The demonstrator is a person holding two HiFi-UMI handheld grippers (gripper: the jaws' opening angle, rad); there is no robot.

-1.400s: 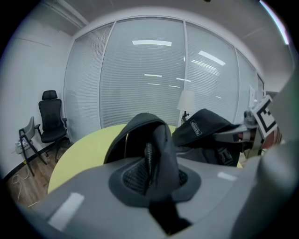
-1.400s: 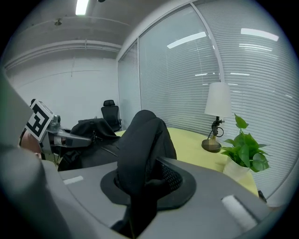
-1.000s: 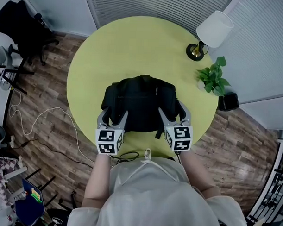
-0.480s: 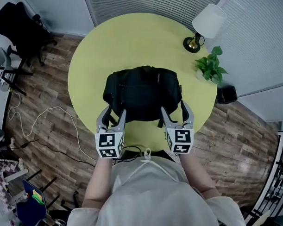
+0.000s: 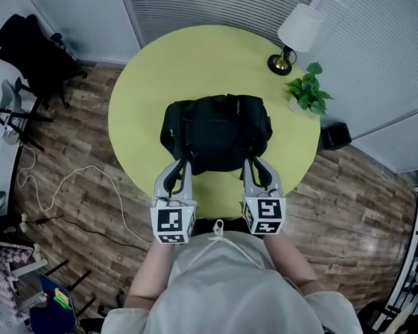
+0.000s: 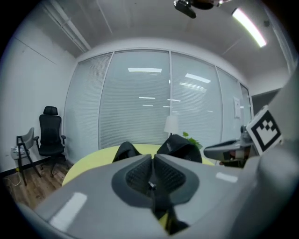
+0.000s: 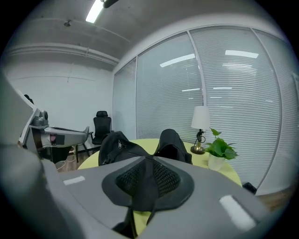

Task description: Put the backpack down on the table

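Observation:
A black backpack [image 5: 217, 132] lies on the round yellow-green table [image 5: 199, 53], near its front edge. My left gripper [image 5: 176, 170] sits at the bag's near-left edge. Its jaws are closing, and in the left gripper view [image 6: 153, 158] the pads press on a thin black strap [image 6: 160, 203]. My right gripper [image 5: 255, 168] is at the near-right edge, its jaws closing too. In the right gripper view [image 7: 148, 161] a wider black strap [image 7: 142, 191] hangs between the pads. The bag's humps [image 6: 180, 145] [image 7: 117, 144] rise just past both sets of jaws.
A white-shaded lamp [image 5: 296, 36] and a potted plant [image 5: 306, 94] stand at the table's far right. A black bin [image 5: 335, 135] sits on the wooden floor to the right. A black office chair [image 5: 35, 47] and a white cable [image 5: 78, 179] are on the left.
Both grippers have drawn back toward me from the bag's sides. Their jaws went from wide open to pressed together on the straps.

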